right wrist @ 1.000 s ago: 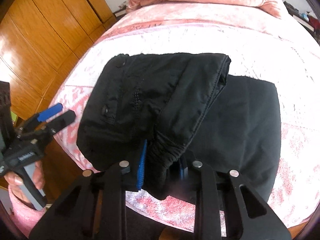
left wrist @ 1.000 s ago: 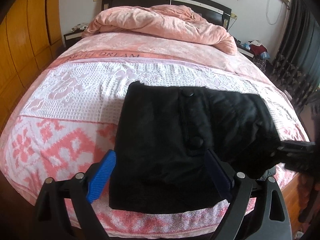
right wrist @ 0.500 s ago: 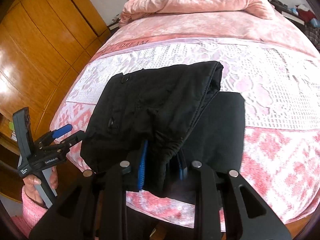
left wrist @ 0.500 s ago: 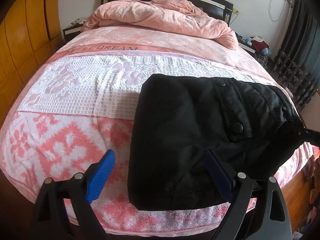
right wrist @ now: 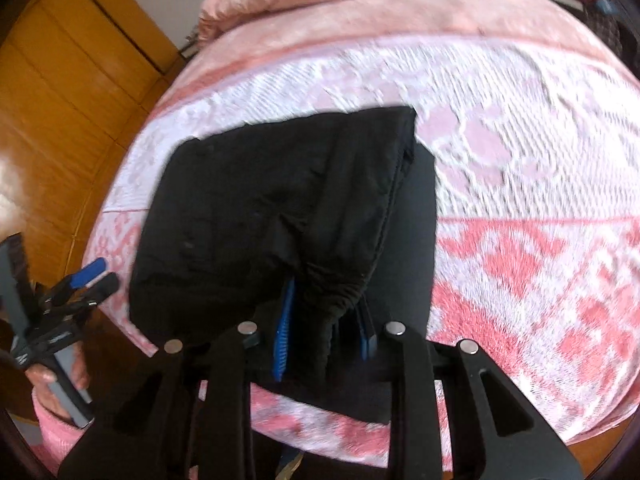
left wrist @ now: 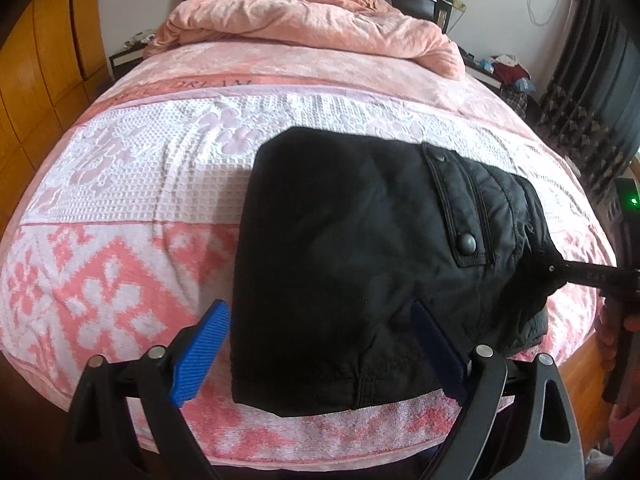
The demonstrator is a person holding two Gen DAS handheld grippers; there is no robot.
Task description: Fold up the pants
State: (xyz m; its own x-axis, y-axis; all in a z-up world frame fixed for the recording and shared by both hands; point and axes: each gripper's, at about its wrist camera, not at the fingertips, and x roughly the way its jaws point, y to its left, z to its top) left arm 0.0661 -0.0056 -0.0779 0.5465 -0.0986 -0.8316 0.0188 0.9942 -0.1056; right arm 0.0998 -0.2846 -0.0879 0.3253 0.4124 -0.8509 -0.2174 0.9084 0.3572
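The black pants (left wrist: 360, 248) lie folded on the pink and white bedspread (left wrist: 132, 184) near the bed's front edge. My left gripper (left wrist: 320, 352) is open and empty, just before the front edge of the pants. My right gripper (right wrist: 324, 340) is shut on a bunched edge of the pants (right wrist: 280, 216) and holds that upper layer over the lower one. It also shows at the right of the left wrist view (left wrist: 560, 268). The left gripper shows at the lower left of the right wrist view (right wrist: 92, 276).
A crumpled pink duvet (left wrist: 312, 20) lies at the head of the bed. Wooden wardrobe doors (right wrist: 76, 92) stand to the left. A nightstand with clutter (left wrist: 504, 72) and dark curtains (left wrist: 592, 80) are at the right.
The right gripper has carried the held layer of the pants further across, so the folded stack looks narrower. The left gripper has stayed open and drawn back a little.
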